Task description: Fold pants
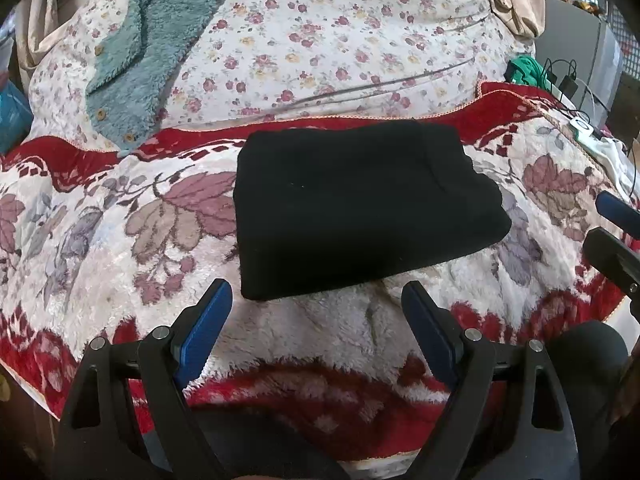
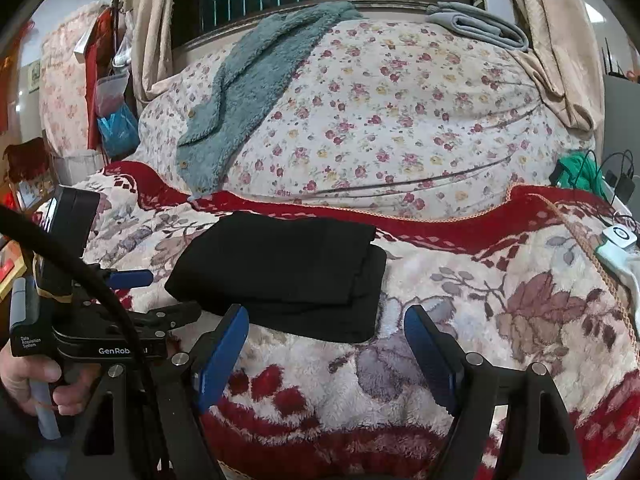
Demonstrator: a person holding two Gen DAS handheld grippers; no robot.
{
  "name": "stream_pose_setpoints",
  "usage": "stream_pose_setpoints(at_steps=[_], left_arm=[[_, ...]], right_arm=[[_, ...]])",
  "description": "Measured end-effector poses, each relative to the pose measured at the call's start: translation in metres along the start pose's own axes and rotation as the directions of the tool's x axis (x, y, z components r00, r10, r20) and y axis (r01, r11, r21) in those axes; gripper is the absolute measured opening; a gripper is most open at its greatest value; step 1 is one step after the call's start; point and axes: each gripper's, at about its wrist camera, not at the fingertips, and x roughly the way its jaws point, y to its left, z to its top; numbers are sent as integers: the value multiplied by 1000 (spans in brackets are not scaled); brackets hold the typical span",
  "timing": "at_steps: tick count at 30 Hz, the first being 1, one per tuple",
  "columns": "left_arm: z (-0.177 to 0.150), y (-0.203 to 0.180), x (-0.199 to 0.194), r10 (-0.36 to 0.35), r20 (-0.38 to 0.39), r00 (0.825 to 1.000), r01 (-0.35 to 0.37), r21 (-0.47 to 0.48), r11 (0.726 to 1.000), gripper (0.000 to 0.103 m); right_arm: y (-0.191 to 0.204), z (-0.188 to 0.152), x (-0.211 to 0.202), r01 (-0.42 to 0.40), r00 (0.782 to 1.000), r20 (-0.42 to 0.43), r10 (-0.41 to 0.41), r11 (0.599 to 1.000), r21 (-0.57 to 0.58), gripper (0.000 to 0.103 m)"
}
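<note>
Left gripper [image 1: 316, 300]: blue pads spread wide, nothing between them, hovering over the fleece blanket [image 1: 100, 240] just short of the near edge of the black pants [image 1: 360, 208]. In the right wrist view a hand [image 2: 28, 376] holds this gripper's handle at far left.

Pants: folded into a compact rectangle, lying flat on the red-and-white leaf-pattern blanket, mid-bed, in front of the floral duvet [image 1: 340, 40]. The right wrist view shows stacked layers, with the lower layer sticking out past the top one on the right side and near edge. Fold looks essentially done.

Right gripper [image 2: 326, 340]: fingers also released, empty, hovering just off the stack's near-right corner.

Risks, judging from this:
- Any re-grip at the near edge may pinch only the top layer and peel the stack open.
- An open pad dragging across the stack would shift layers; the offset is already there.
- Blanket pile is long, so a low pinch could grab fleece with the pants and tug the whole bundle.
- Charger cables [image 2: 620, 176] at far right sit well apart; low concern.
</note>
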Motion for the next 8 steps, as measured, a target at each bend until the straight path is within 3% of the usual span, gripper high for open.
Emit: stream_pose_setpoints(at_steps=[8], left_arm=[[-1,1,-3,29,27,999,-29,3,1000,87]], right_arm=[[0,0,0,-4,1000,4,4,1000,10,79]])
